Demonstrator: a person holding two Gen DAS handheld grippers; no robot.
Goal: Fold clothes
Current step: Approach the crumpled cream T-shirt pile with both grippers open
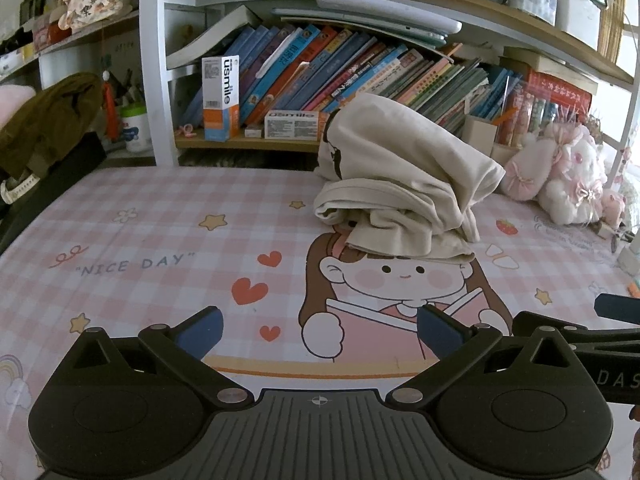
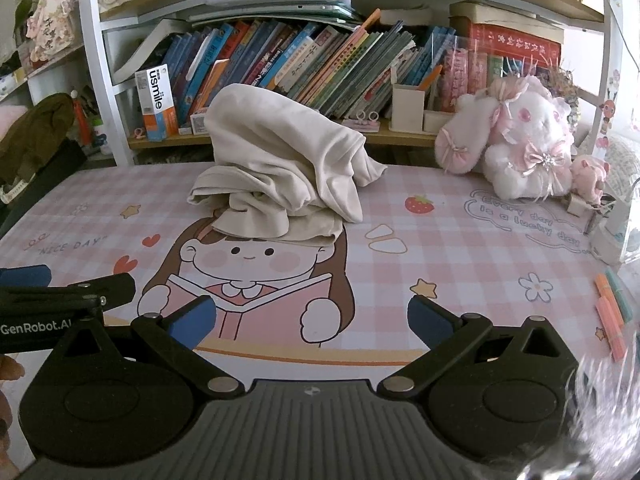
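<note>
Garment [image 1: 400,176] sits crumpled near the desk mat's [image 1: 140,240] far edge, folding not yet begun; left gripper [image 1: 320,332] and right gripper [image 2: 312,320] wait wide apart, empty.

Left wrist view: set low behind the left gripper [image 1: 320,332], facing forward and downward over the pink checked mat [image 1: 120,240] toward the bookshelf [image 1: 320,72]; the beige garment heap [image 1: 400,184] lies right of centre, at middle range. Right wrist view: set alike behind the right gripper [image 2: 312,320]; the heap [image 2: 280,168] lies left of centre; both views share heap, mat and bookshelf, each catching the other gripper at its edge.
</note>
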